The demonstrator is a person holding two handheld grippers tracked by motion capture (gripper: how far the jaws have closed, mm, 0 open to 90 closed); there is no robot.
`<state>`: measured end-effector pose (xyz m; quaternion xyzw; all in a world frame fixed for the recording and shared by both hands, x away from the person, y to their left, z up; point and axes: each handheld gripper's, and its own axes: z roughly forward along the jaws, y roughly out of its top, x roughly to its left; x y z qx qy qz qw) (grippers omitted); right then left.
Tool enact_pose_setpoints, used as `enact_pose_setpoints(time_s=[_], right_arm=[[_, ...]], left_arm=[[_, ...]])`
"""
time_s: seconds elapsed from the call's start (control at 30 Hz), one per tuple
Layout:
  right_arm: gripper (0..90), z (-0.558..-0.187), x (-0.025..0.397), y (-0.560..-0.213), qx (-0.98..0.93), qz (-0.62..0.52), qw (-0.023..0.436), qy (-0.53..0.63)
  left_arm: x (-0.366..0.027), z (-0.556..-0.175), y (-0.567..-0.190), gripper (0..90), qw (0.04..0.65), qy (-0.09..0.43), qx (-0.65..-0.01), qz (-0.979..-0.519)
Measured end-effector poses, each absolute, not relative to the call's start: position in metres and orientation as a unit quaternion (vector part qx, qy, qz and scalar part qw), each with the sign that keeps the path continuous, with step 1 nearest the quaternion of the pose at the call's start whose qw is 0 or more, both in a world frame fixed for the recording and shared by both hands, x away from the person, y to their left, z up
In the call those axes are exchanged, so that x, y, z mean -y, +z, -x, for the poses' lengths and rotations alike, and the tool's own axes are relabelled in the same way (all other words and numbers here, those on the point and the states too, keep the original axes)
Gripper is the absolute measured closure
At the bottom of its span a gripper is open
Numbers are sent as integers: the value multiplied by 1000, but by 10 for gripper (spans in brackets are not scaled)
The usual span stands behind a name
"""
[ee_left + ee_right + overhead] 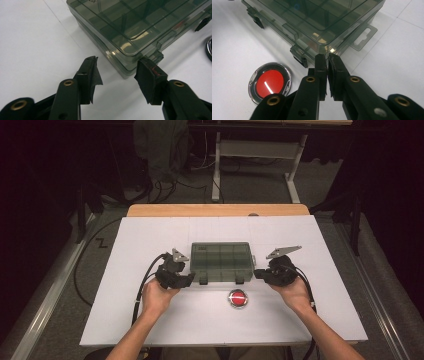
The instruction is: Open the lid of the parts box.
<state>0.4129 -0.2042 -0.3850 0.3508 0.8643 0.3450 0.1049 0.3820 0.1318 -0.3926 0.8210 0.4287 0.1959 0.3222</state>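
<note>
Two latches on the smoky compartment box (221, 261) appear fastened and its lid down; the box lies mid-bench (150, 320), unopened. Left gripper (117, 72) jaws stand spread at its near left corner; right gripper (327, 60) jaws are closed, empty, at its right corner. Red-centred round disc (270, 82) lies nearby. Opening remains outstanding.

Smoky plastic box (222, 261) closed in the middle of the white table (150, 320), grippers close at both its near corners, red round disc (238, 298) just in front between the hands, wide bare table to left, right and behind.
</note>
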Motion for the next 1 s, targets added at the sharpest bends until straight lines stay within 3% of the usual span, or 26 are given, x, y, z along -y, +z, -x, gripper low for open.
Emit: enact_pose_setpoints(time_s=[0.33,1.0], right_arm=[[847,-415,205,-385,-859,-358,105,351],[753,-438,193,-384,-836,-417,94,344]], left_arm=[[-130,-384,-386,421,360,216,-420,-805],[-129,-395,-373,435,399,205,-428,-784]])
